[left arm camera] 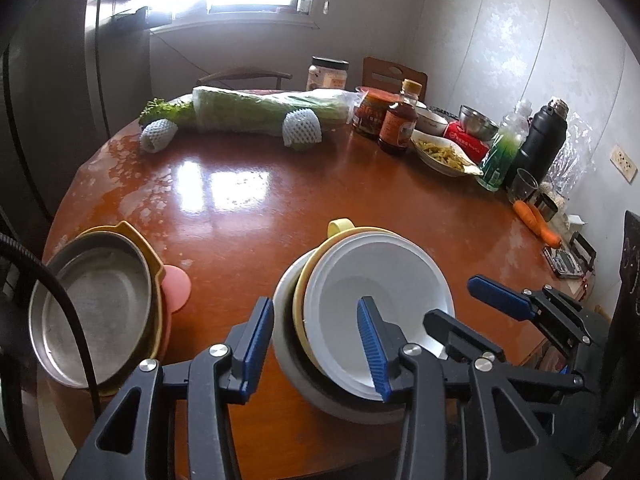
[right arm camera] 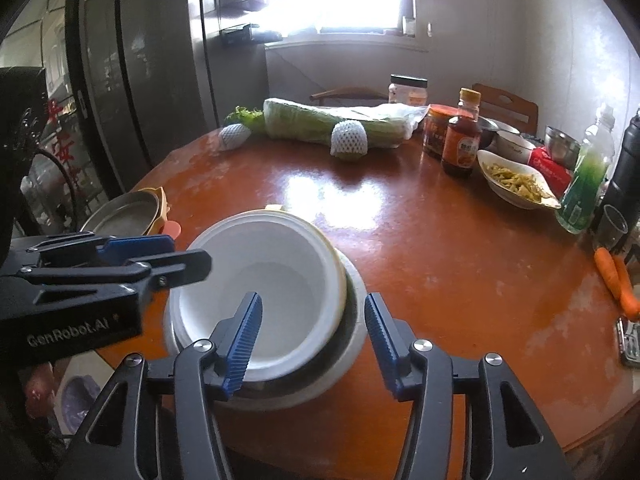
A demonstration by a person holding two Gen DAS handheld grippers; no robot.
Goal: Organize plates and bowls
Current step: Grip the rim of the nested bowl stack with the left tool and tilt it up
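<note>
Round brown table under a bright window, far edge crowded with cabbage, bottles and a dish of food. Near edge: bowls nested into one stack, white bowl uppermost, tilted and off-centre in a yellow one, a wider pale one beneath. To the left, a second pile, steel plate on top of yellow and pink ones, likely sorted apart by kind. Left gripper straddled the stack's left rim, one finger inside the white bowl, pads clear of it, released. Right gripper astride the opposite rim, likewise slack, nothing pinched. Apparently set down together, stack not yet squared.
</note>
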